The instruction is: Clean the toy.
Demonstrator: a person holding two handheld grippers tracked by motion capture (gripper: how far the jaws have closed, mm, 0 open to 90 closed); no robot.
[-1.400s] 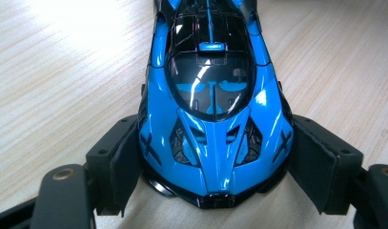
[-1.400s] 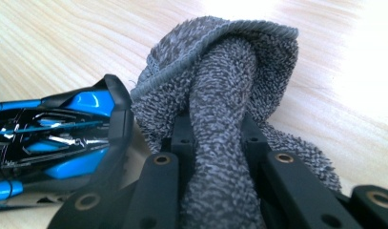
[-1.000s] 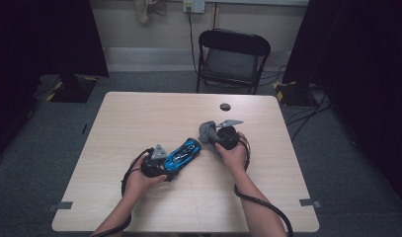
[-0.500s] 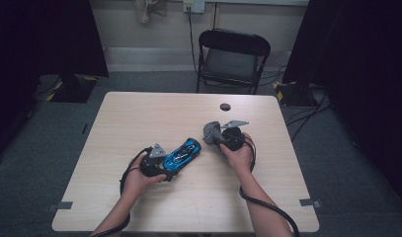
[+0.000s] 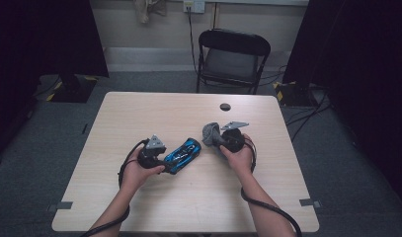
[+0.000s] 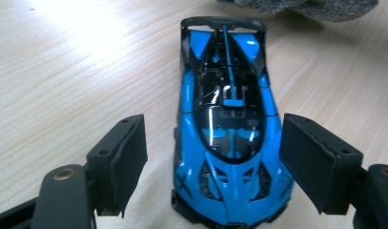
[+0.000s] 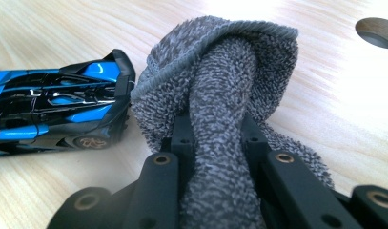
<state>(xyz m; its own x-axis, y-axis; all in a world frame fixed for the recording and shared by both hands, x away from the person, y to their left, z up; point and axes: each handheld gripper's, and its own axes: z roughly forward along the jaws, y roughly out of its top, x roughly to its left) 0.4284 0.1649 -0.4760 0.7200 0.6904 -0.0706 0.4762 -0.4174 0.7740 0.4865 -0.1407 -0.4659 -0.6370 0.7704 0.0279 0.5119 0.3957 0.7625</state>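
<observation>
Toy car (image 6: pixel 228 138) between open left gripper (image 6: pixel 213 160) pads, apparently untouched

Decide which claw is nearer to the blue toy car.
Left. The left claw straddles the blue toy car, pads off its sides; the right claw, clamping a grey cloth, sits beyond the car's tail.

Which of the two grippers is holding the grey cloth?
The right gripper: its jaws are shut on the grey cloth. The left gripper stands open around the blue toy car, pads apart from it.
</observation>
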